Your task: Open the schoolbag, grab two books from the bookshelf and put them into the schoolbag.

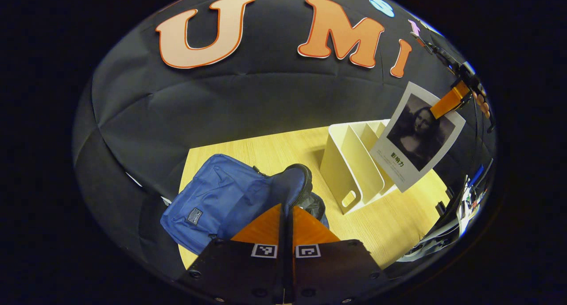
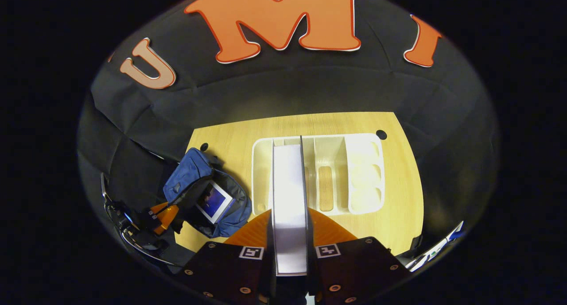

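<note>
Left claw (image 1: pixel 287 207) clamping schoolbag (image 1: pixel 221 198) flap, apparently keeping mouth open; right claw (image 2: pixel 290 216) gripping second book (image 2: pixel 290 198), lifting above bookshelf (image 2: pixel 363 172).

The schoolbag (image 1: pixel 221 198) is matt blue cloth. The bench (image 2: pixel 403 181) looks like pale, smooth wood with fine grain. At three o'clock from the bag, the bookshelf (image 2: pixel 363 172) seems smooth white plastic. The book (image 1: pixel 418 137) has a paper cover.

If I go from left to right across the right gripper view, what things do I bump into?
The other claw holding the bag open → the blue schoolbag with a book inside → the white book held in this claw → the white bookshelf.
</note>
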Tool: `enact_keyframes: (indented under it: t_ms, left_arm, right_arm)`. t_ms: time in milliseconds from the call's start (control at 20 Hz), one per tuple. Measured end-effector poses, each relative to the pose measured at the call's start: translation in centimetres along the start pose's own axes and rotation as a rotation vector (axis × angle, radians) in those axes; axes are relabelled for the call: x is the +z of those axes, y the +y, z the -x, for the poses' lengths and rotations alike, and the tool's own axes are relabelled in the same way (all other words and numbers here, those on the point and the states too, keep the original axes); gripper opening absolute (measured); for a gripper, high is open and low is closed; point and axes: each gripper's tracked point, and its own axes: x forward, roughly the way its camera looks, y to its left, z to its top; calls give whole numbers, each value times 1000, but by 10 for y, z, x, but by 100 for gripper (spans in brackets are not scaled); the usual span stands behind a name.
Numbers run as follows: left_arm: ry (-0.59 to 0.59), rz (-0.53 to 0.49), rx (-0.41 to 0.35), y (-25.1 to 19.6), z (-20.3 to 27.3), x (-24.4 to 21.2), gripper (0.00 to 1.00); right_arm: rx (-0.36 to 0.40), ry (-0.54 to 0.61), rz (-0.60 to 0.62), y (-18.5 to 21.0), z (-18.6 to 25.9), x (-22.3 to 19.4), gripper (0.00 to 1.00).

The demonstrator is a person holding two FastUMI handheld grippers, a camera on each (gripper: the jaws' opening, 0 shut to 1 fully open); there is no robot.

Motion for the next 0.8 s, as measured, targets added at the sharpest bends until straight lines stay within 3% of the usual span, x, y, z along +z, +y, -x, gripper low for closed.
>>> enact_keyframes:
  t_ms: [300,500,800]
  left_arm:
    - [3,-14,-6,1,-1,1,1]
    - [6,-8,-6,3,-2,4,1]
    - [16,-9,-13,5,-4,6,1]
  right_arm:
    - [130,-60,-93,13,25,-2,28]
    - [274,-47,-189,36,15,-27,27]
    - [407,-29,-369,69,-25,-67,27]
